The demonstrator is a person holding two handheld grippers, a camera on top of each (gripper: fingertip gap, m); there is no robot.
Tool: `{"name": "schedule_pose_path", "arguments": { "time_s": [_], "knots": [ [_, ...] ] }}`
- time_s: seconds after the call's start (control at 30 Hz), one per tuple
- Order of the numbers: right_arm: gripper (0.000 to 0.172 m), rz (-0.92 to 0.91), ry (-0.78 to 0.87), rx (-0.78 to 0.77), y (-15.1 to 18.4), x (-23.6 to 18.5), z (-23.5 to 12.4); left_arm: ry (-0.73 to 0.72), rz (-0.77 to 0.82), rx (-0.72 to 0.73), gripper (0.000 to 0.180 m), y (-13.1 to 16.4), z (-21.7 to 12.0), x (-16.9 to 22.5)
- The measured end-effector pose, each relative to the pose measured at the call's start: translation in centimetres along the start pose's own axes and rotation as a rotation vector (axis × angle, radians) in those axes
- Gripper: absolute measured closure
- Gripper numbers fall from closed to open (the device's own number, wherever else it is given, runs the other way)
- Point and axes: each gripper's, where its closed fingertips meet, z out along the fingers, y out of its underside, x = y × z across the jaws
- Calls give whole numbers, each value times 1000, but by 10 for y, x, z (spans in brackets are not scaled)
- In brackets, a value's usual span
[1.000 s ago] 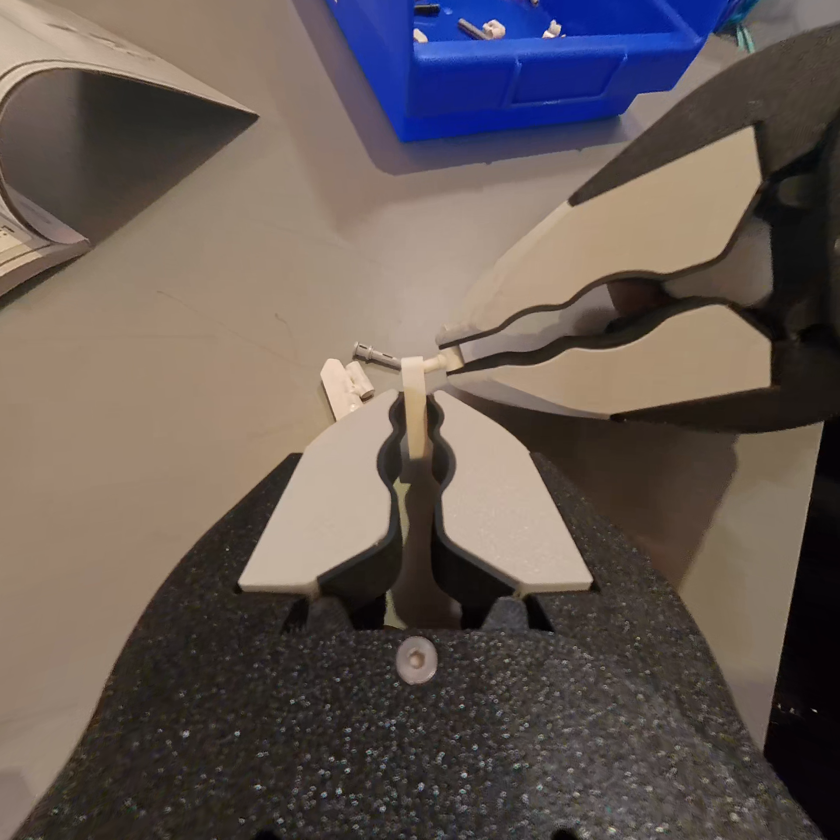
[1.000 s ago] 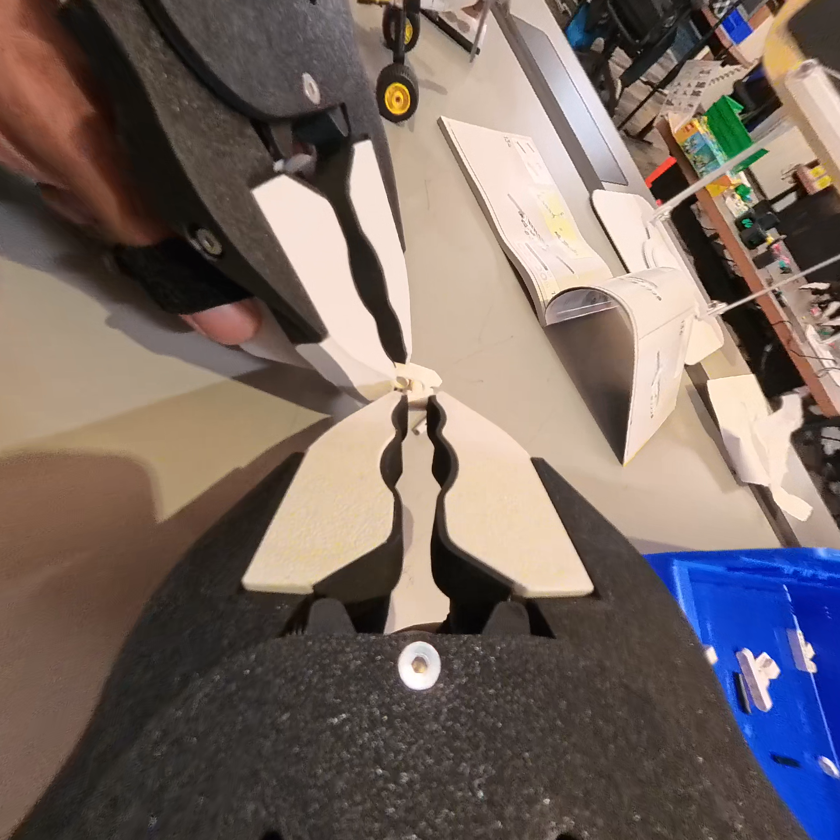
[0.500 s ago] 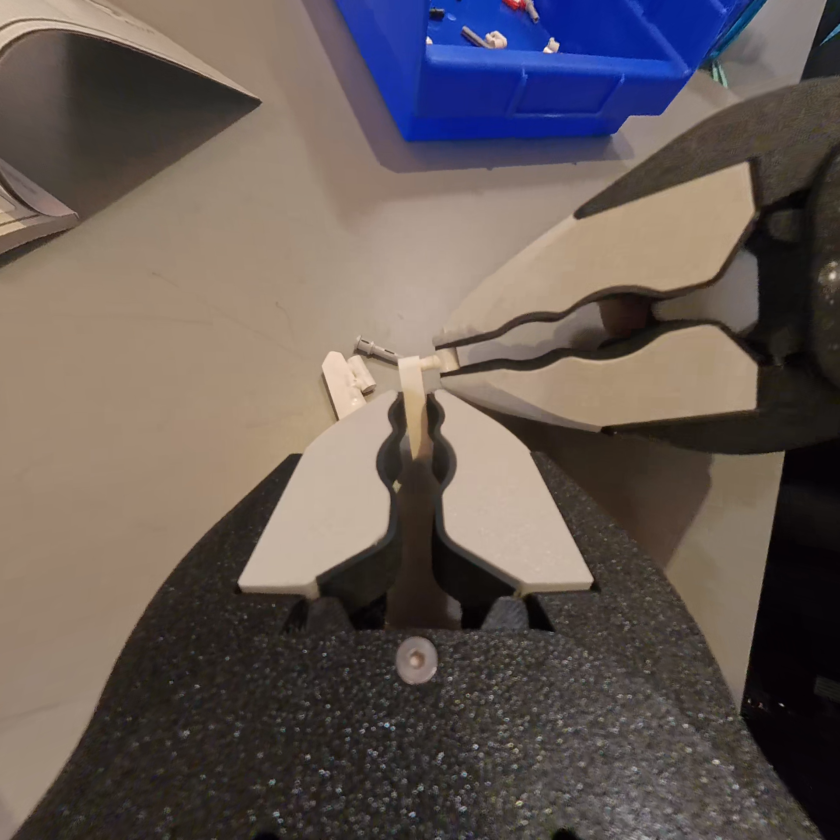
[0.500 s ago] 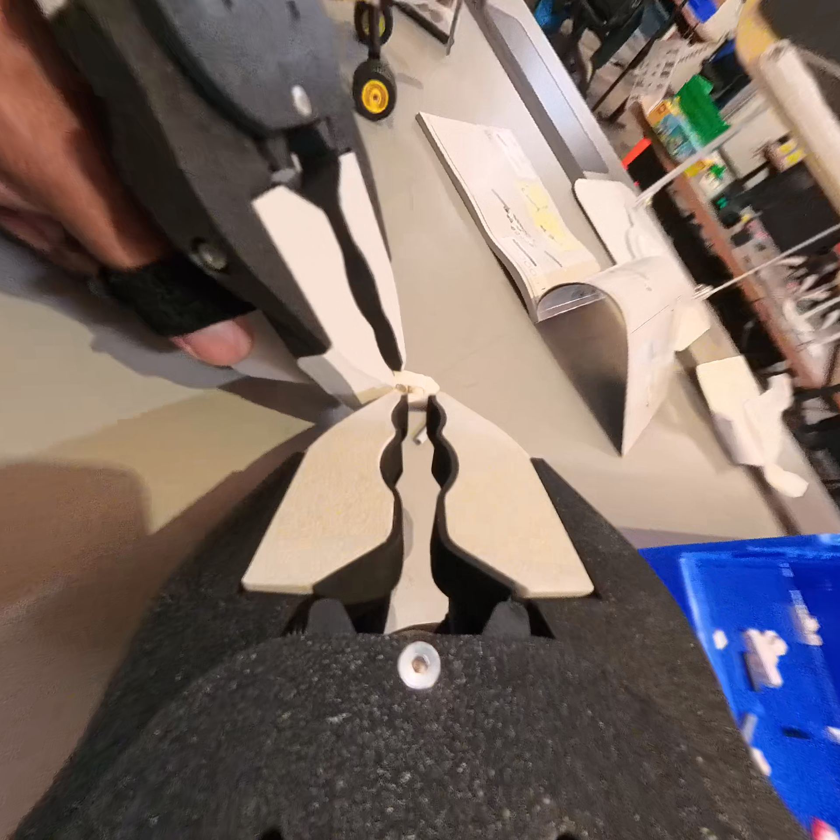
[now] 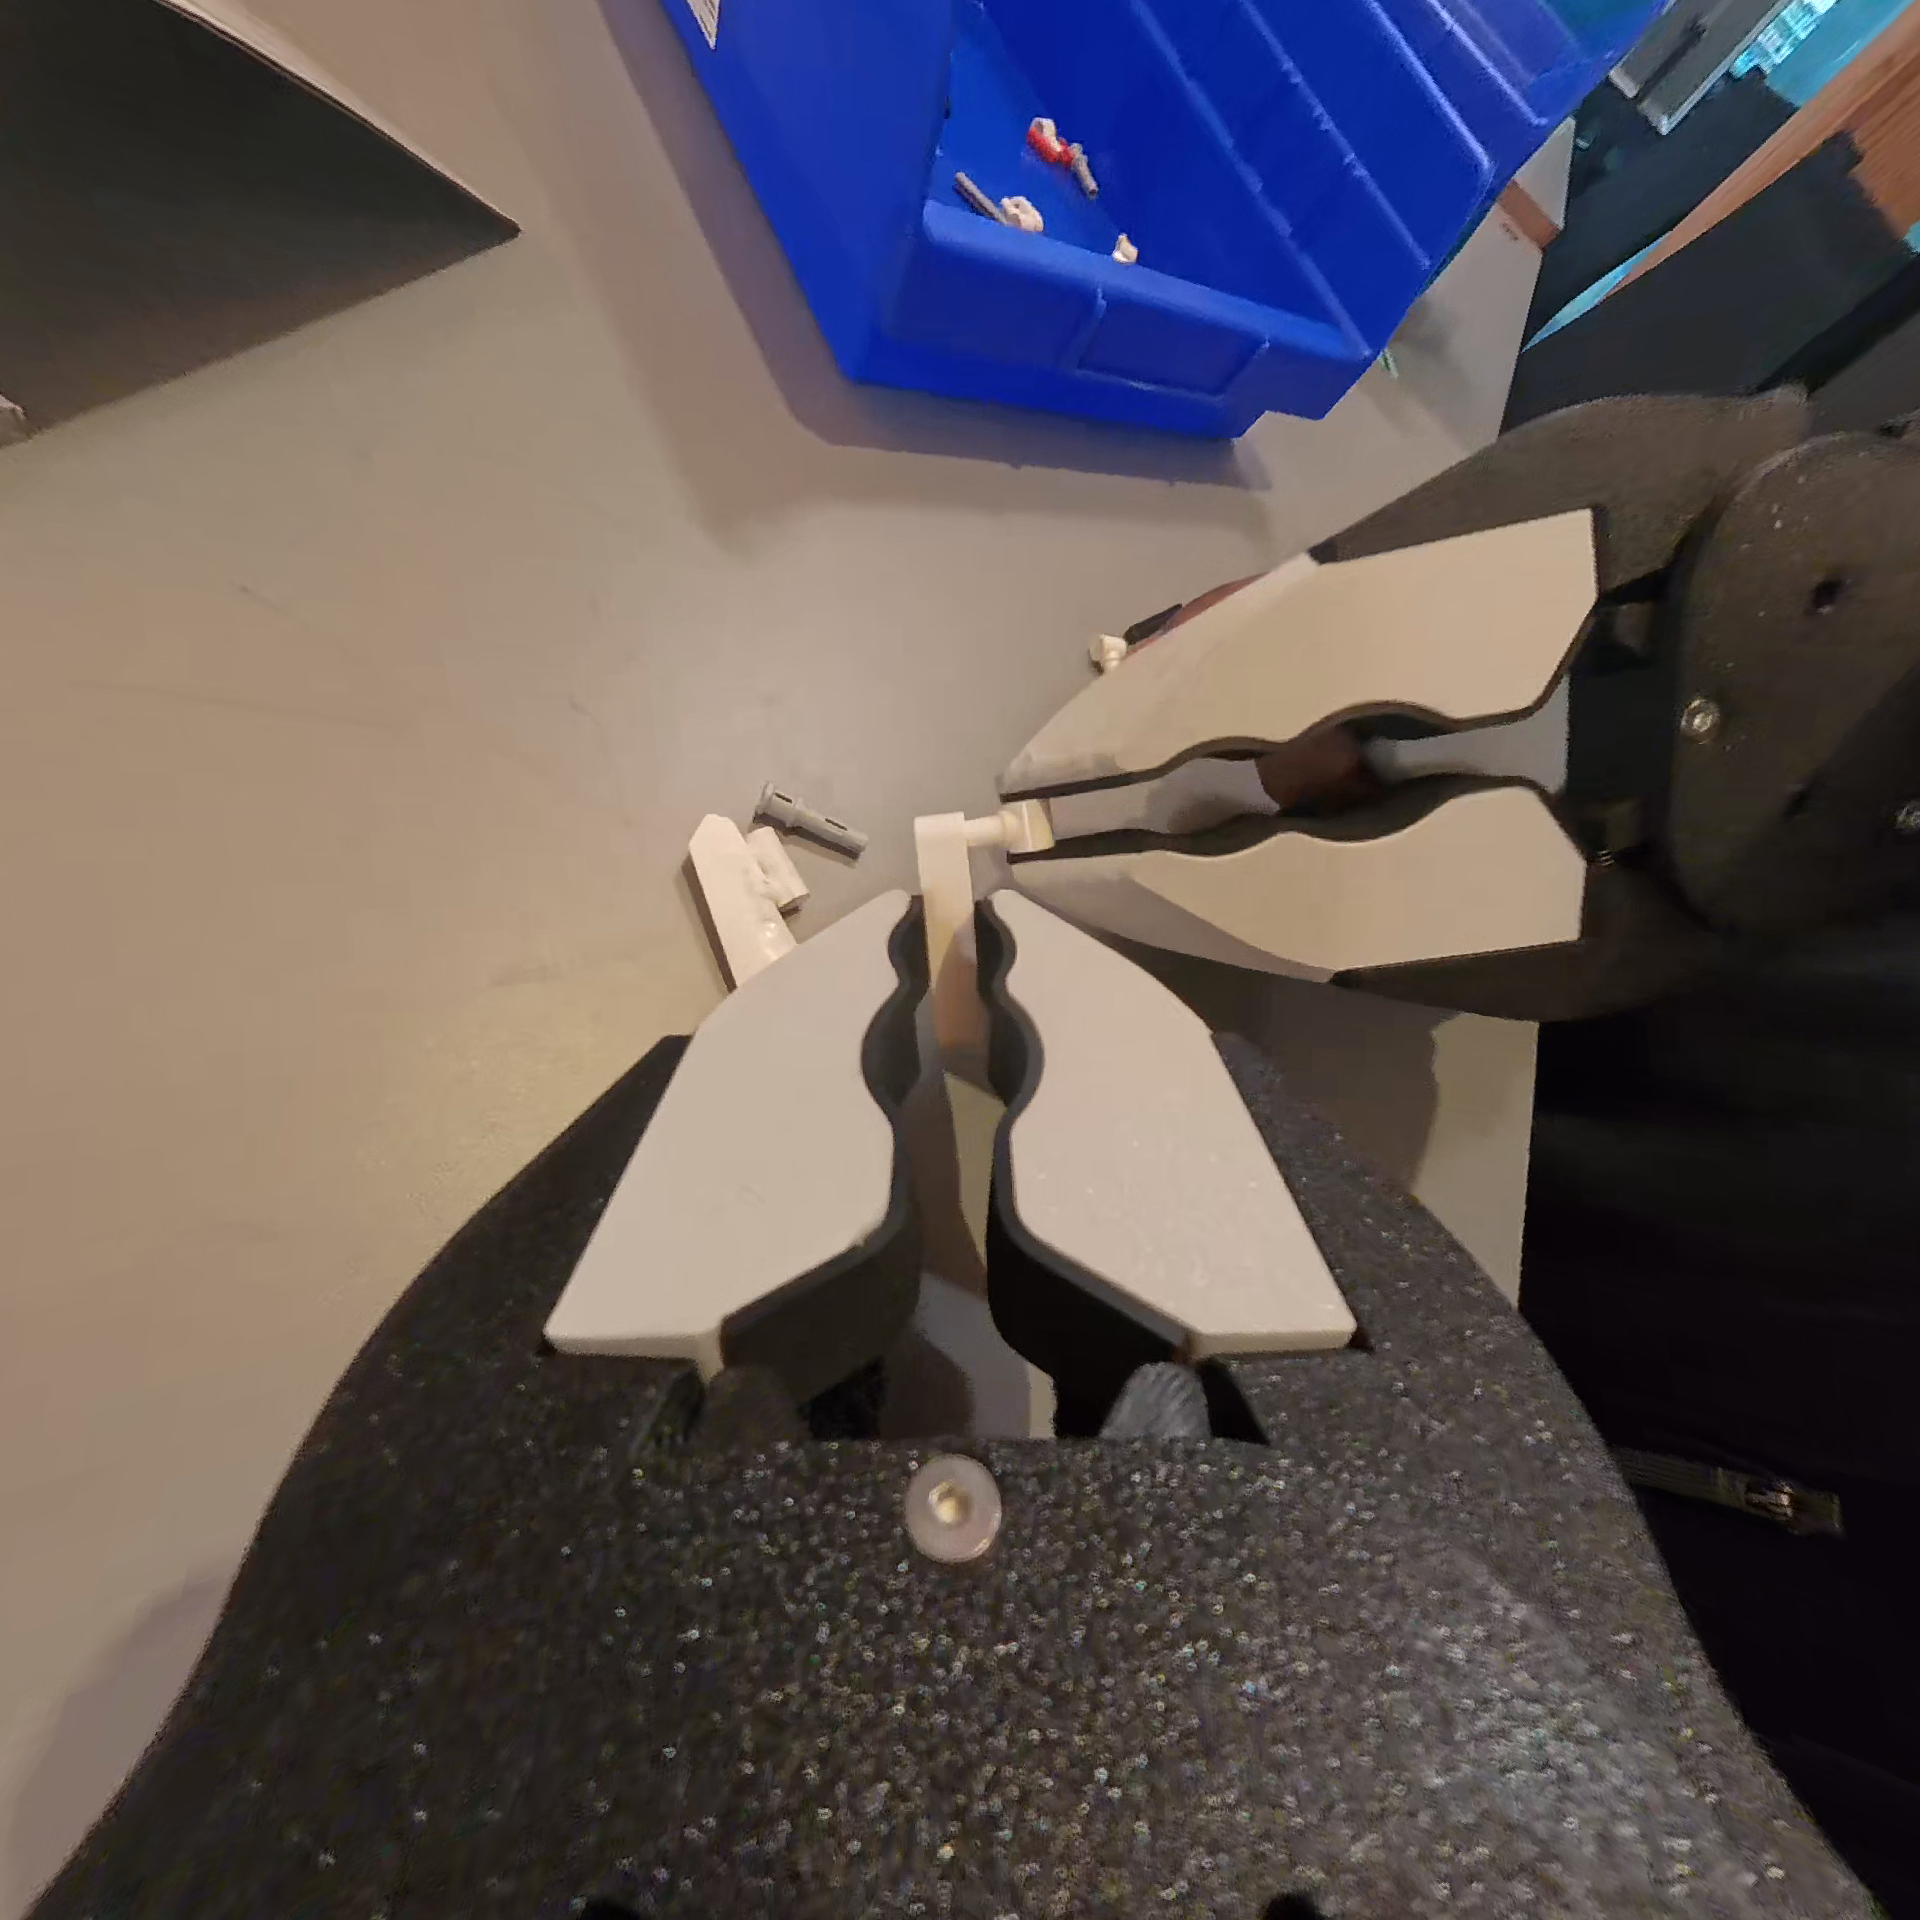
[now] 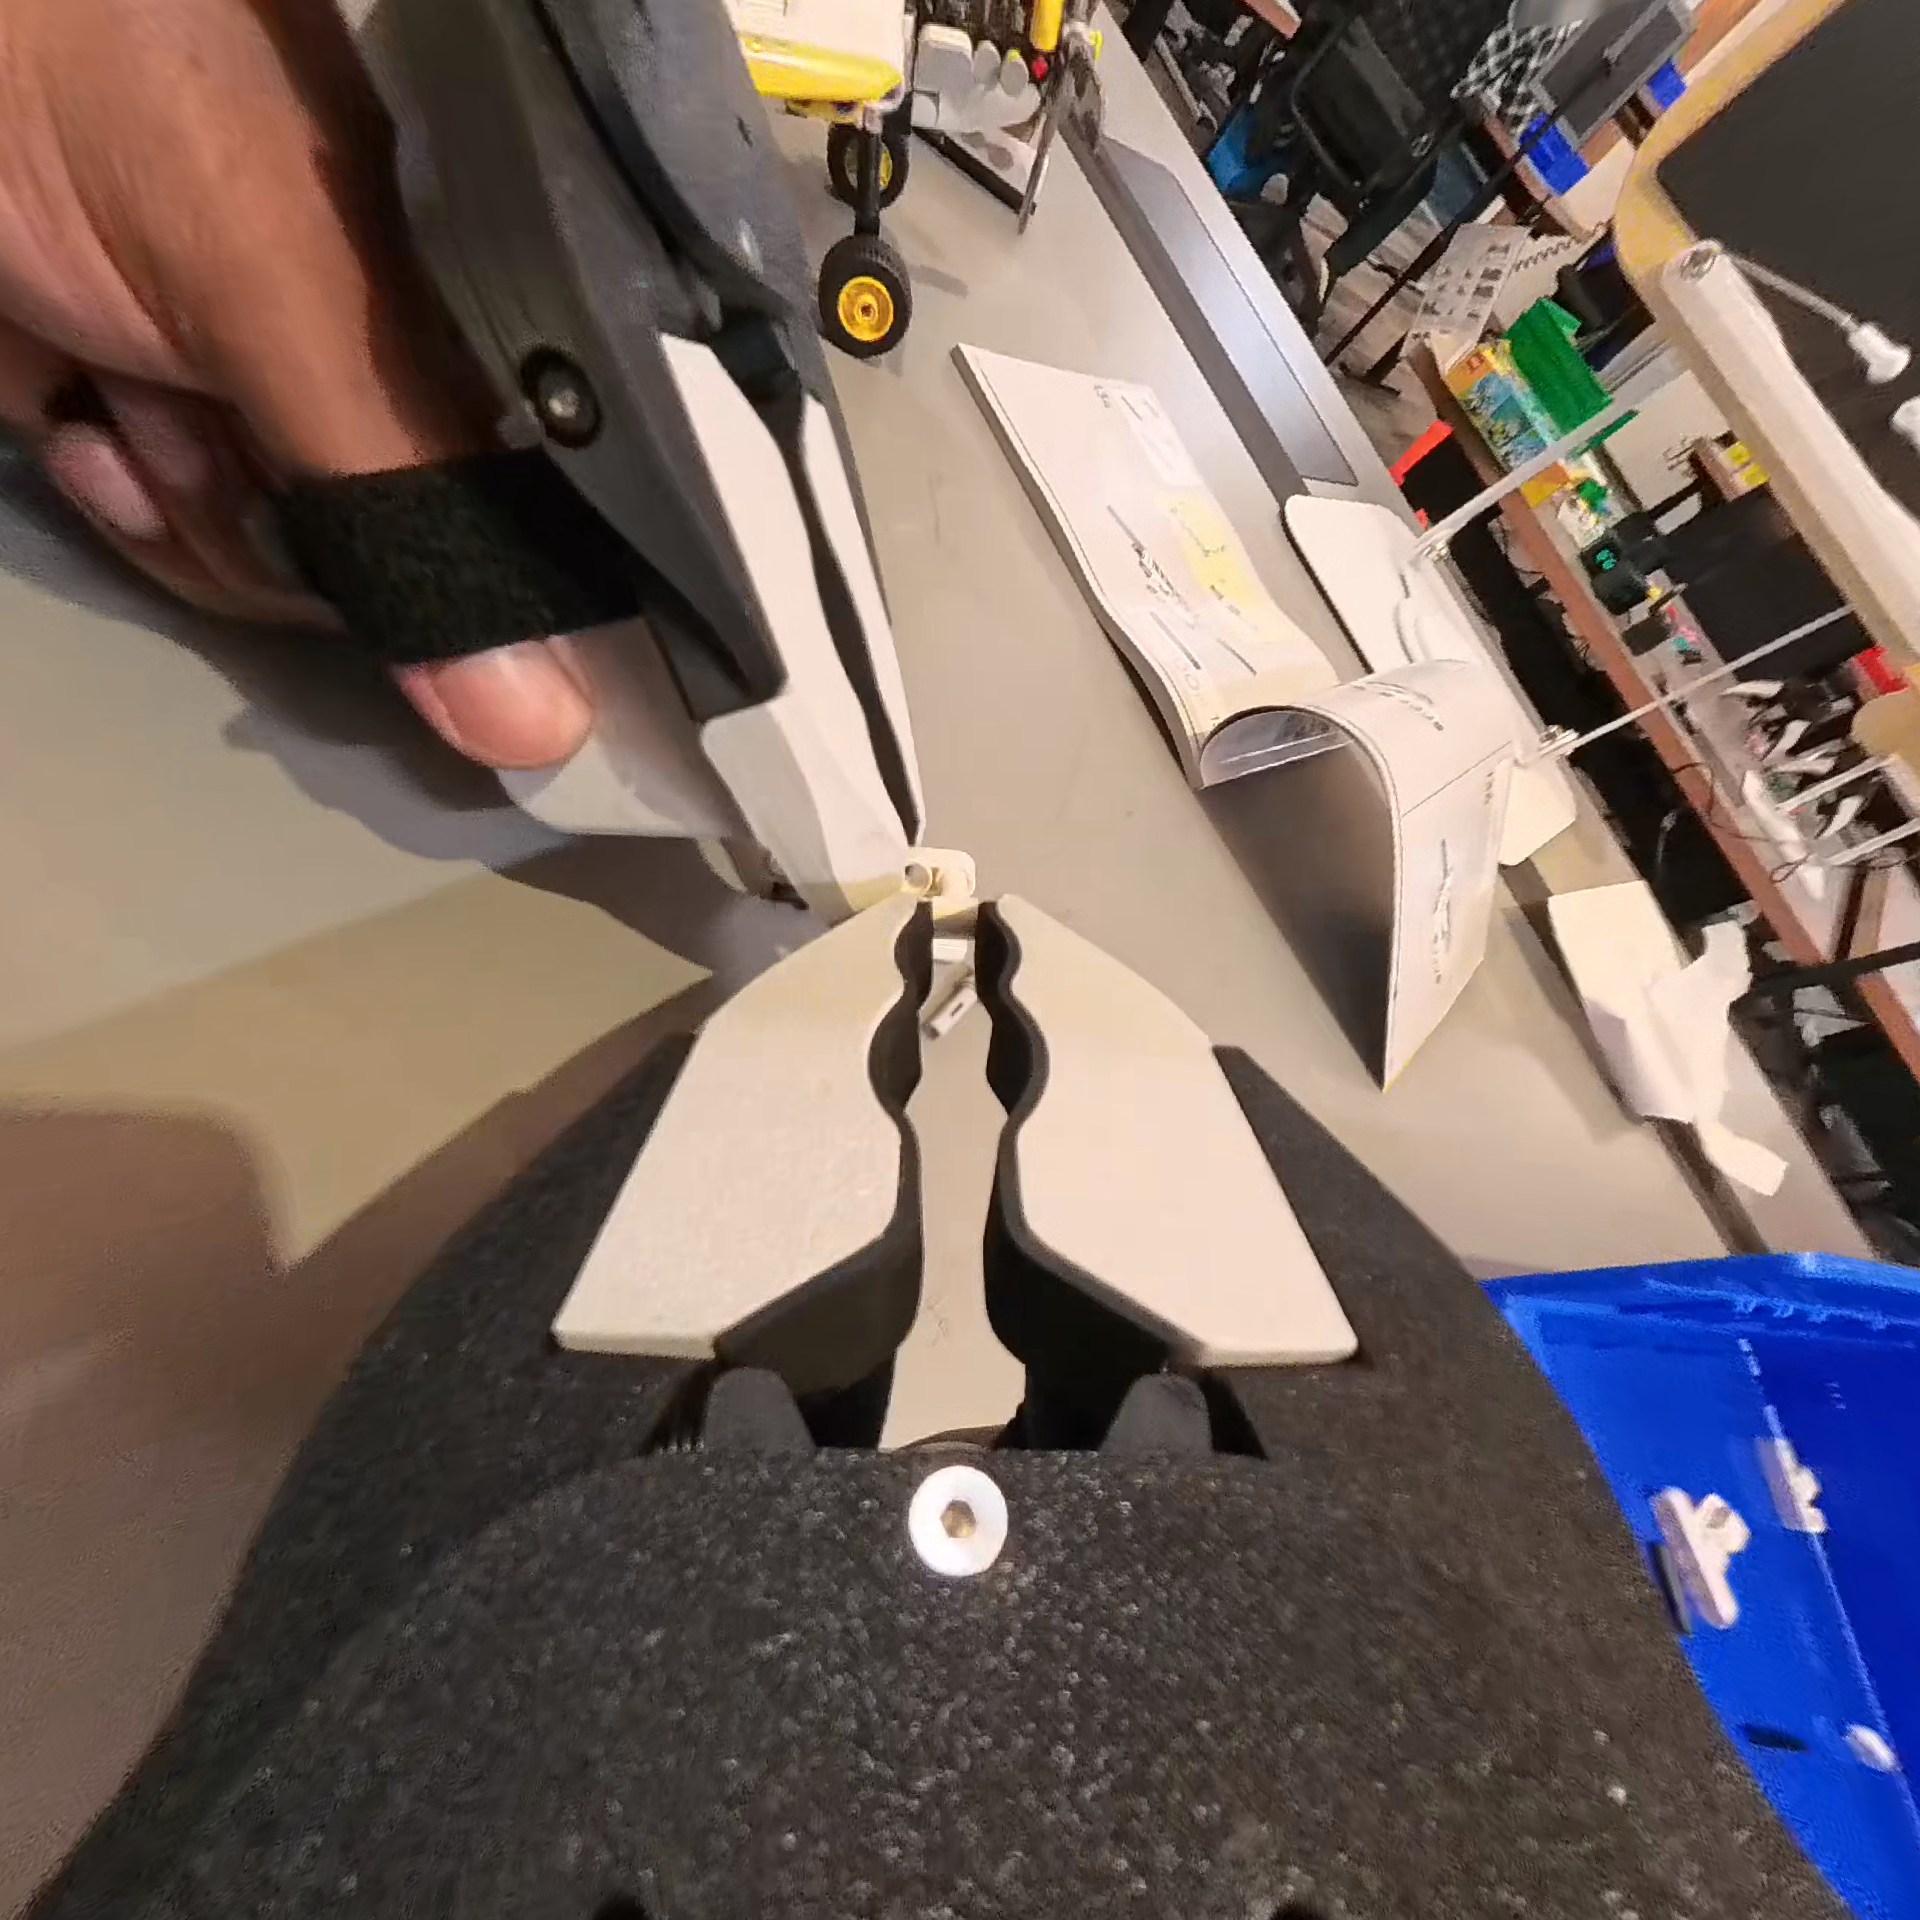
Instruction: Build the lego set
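Both grippers are clamped, left gripper [image 5: 948,914] on the cream beam [image 5: 943,883], right gripper [image 5: 1023,831] on its cream peg [image 5: 1029,828]; above the grey pin [image 5: 810,819], a skewed push could pop either free.

From my station I can see printing in only a few places. The open booklet [image 6: 1195,540] on the worktop [image 6: 1039,675] carries small printed lines and drawings on its pages, and its curled page [image 6: 1444,831] has marks too, but they are too small and tilted for me to make out. The blue bin [image 5: 1091,208] has a small white sticker [image 5: 707,16] at its upper edge, cut off by the frame. On the far shelf, a colourful box [image 6: 1507,405] bears printing, blurred.
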Motion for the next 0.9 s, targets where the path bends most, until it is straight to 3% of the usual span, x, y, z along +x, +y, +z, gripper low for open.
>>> {"name": "schedule_pose_path", "arguments": {
  "time_s": [0.17, 0.3, 0.5, 0.77, 0.9],
  "knots": [
    [164, 243, -75, 7, 0, 0, 1, -114, 122, 9, 172, -1, 1, -4],
    [164, 246, -63, 20, 0, 0, 1, -114, 118, 11, 171, -1, 1, -5],
    [164, 102, 21, 1, 1, 2, 3, -84, 74, 19, 171, -2, 0, -5],
    [164, 331, -52, 3, 0, 2, 6, -139, 119, 32, 171, -3, -2, -8],
    [164, 354, -75, 0, 0, 1, 6, -229, 255, 17, 171, -3, -2, -10]
  ]
}}
